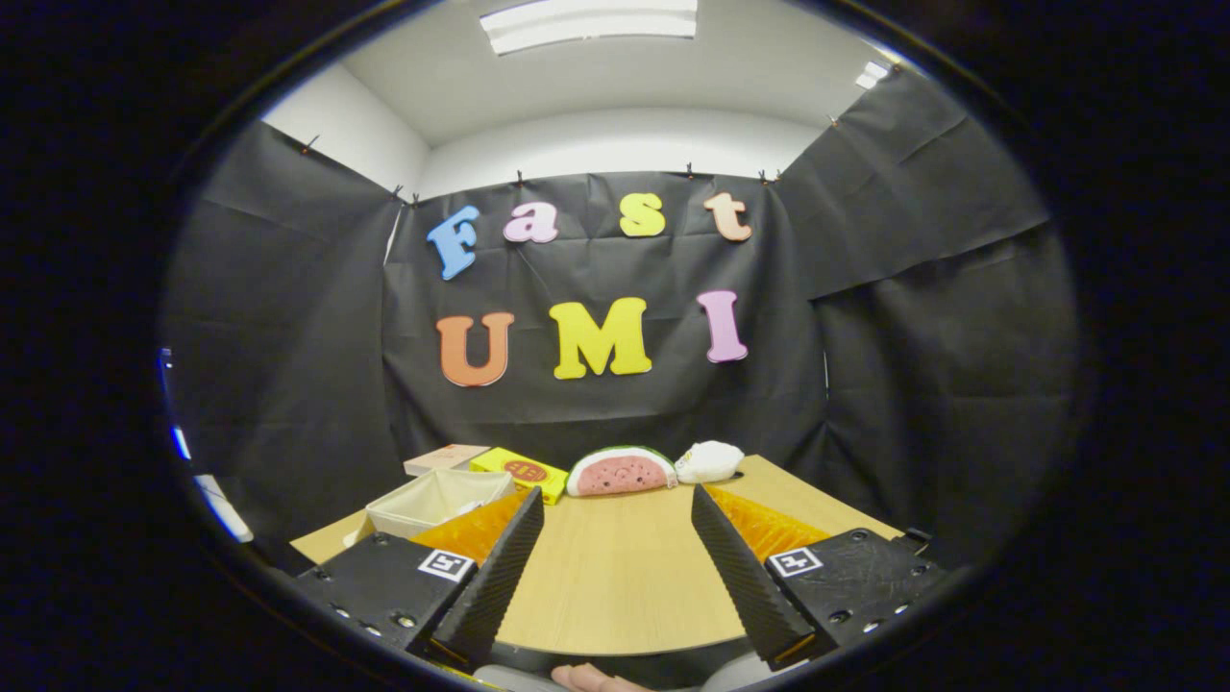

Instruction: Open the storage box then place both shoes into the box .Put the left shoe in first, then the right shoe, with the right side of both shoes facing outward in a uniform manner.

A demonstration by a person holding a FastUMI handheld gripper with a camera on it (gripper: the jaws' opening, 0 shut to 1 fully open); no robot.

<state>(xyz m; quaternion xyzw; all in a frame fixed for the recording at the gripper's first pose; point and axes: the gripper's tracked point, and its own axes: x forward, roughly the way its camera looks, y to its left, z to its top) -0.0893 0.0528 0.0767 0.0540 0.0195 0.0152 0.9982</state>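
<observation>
Gripper view has my fingers (615, 548) spread wide over bare counter (615, 577), holding nothing, while the open-topped cream storage box (437, 500) sits at ten o'clock beside the left finger, looking light and soft-walled, best taken by its rim.

We see the hand-held gripper (617, 509) spread wide over bare desk (615, 577), one finger covering part of the beige fabric box (437, 500). Part of a hand (591, 680) is cut off below. The white lump (709, 461) behind the watermelon slice (621, 471) is too small to identify.
</observation>
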